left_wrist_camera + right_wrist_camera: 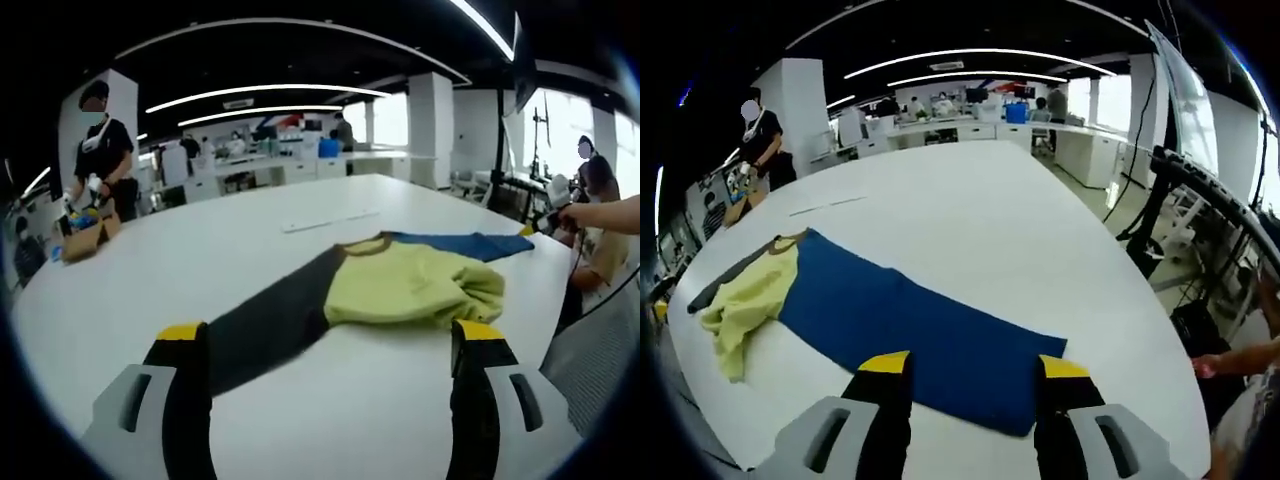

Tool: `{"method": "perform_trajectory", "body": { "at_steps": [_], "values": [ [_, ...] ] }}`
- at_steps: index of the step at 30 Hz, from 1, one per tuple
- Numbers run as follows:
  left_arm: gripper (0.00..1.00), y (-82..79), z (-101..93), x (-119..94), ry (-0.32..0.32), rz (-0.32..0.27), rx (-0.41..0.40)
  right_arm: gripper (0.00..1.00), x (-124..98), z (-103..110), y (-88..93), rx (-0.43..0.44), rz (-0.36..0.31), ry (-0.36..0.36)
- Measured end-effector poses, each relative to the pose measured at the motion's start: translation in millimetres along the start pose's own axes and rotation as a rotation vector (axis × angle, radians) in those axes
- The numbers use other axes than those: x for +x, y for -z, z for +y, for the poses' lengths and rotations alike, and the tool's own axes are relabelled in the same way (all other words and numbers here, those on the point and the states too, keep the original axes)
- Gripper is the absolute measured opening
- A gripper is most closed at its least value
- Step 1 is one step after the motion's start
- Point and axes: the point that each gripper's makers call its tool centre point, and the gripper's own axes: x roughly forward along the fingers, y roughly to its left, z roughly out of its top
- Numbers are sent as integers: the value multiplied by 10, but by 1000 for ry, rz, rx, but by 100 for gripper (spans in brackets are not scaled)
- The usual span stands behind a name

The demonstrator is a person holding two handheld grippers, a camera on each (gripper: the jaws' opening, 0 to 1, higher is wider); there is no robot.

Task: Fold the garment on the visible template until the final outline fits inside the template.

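On the white table [300, 250] we have the garment [400, 285] spread long, its yellow-green body bunched at the middle, so the sleeves reach out to either side. Our left gripper [335, 345] hovers spread and empty over the dark grey sleeve [270, 325], ready to take its end. Beyond the yellow body, our right gripper [970, 370] hangs with jaws apart above the blue sleeve's [920, 330] cuff, holding nothing. A pale strip [330, 220] past the garment may be the template's edge; we cannot tell. Folding looks barely begun.
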Motion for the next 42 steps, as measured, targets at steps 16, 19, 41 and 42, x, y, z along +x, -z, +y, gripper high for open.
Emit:
{"method": "perform_trajectory", "body": {
  "at_steps": [16, 19, 41, 42],
  "values": [
    [92, 105, -439, 231, 99, 32, -7, 66, -143, 1100, -25, -61, -5, -268],
    [90, 137, -550, 283, 121, 40, -10, 65, -126, 1230, -14, -73, -1, -304],
    [62, 456, -1230, 695, 269, 135, 56, 52, -253, 2407, 492, -193, 38, -587],
    [60, 459, -1250, 709, 273, 135, 54, 51, -258, 2436, 504, -196, 35, -593]
  ]
}}
